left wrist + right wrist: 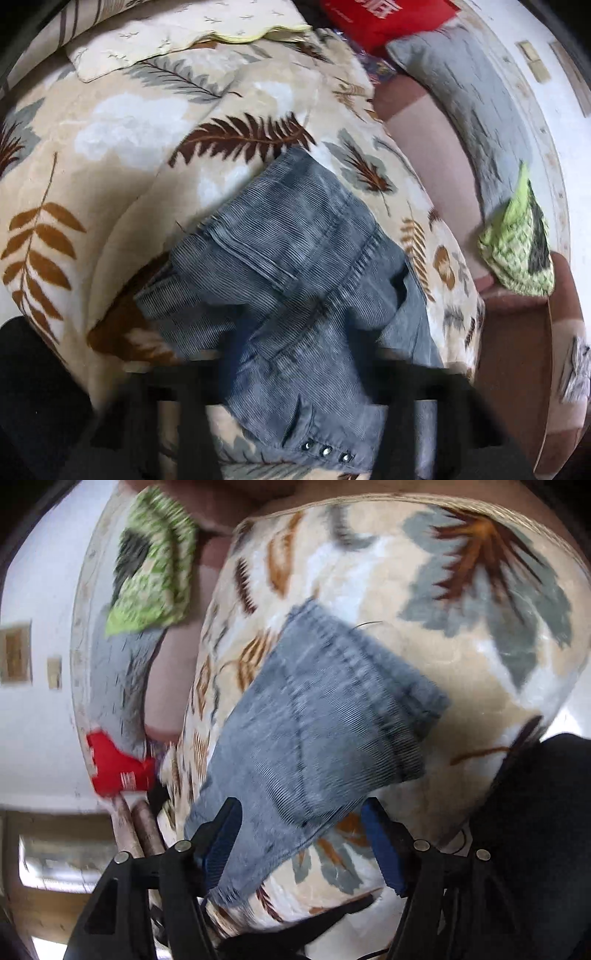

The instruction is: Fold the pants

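A: Where do the grey-blue corduroy pants [295, 280] lie?

B: Bunched on the leaf-print blanket [122, 147], running down between the left gripper [295, 413] fingers. Those fingers are blurred and dark, so I cannot tell whether they clamp the cloth.

A: And the right gripper [306, 845]?

B: Its blue-padded fingers [382, 849] stand spread, released, with a pant leg [314, 731] lying between them near the blanket's edge.

A: Any writing?

B: A red box [380, 18] beyond the blanket's far edge has white characters, cut off and unreadable.
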